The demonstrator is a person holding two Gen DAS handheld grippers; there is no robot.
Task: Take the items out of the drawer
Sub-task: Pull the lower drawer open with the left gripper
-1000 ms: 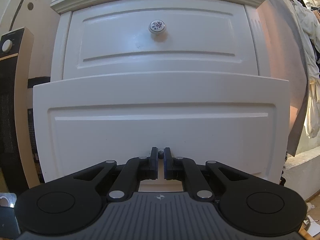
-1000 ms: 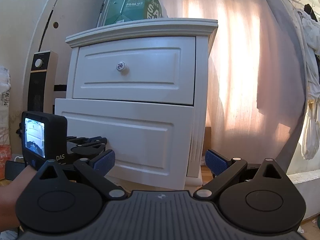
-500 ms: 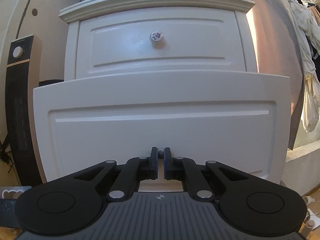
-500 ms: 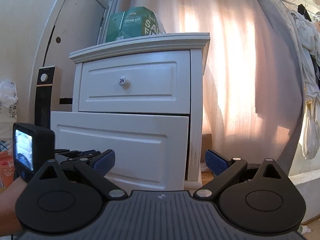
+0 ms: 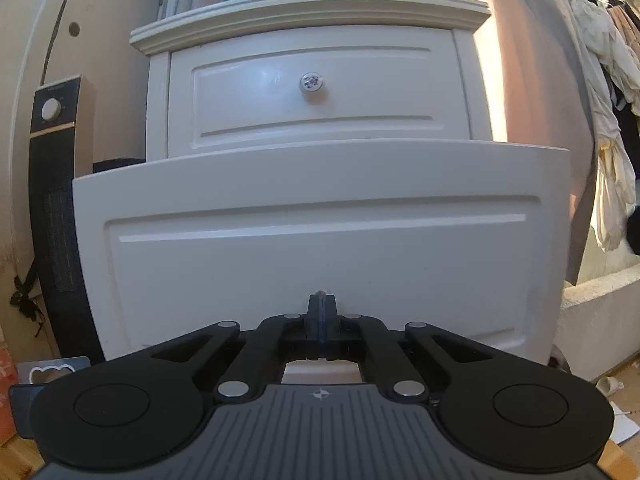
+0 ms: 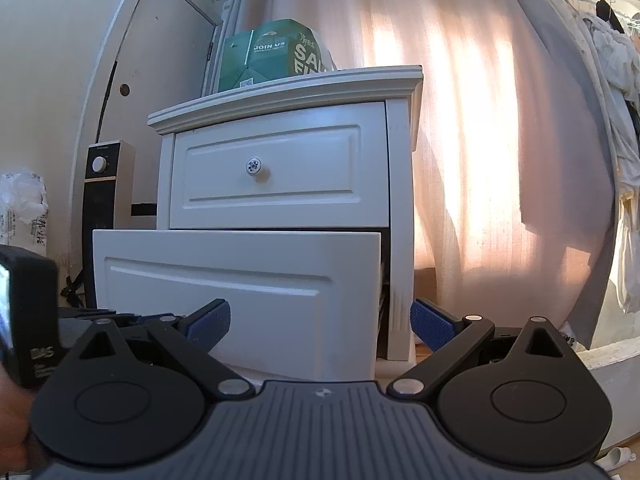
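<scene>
A white nightstand (image 5: 320, 12) has a closed top drawer (image 5: 320, 92) with a flowered knob (image 5: 311, 81). Its lower drawer (image 5: 320, 220) is pulled out toward me, and its front hides what is inside. My left gripper (image 5: 320, 300) is shut, pads pressed flat together. Their tips sit against the small metal pull stub (image 5: 320, 292) low on that front, and the stub shows just past them. In the right wrist view the lower drawer (image 6: 240, 276) juts out to the left. My right gripper (image 6: 320, 322) stands open in front of it, holding nothing.
A green box (image 6: 276, 56) sits on the nightstand top. A tall black heater (image 5: 56, 208) stands to the left, and a pink curtain (image 6: 480, 140) hangs behind. Clothes (image 5: 600, 100) hang at the right above a pale ledge (image 5: 592, 312). A hand (image 6: 12, 412) holds the left gripper's body (image 6: 24, 312).
The lower drawer has come further out with my left gripper, and the cabinet body has receded. The small gap between the left fingers has closed. The right gripper has backed away, still open.
</scene>
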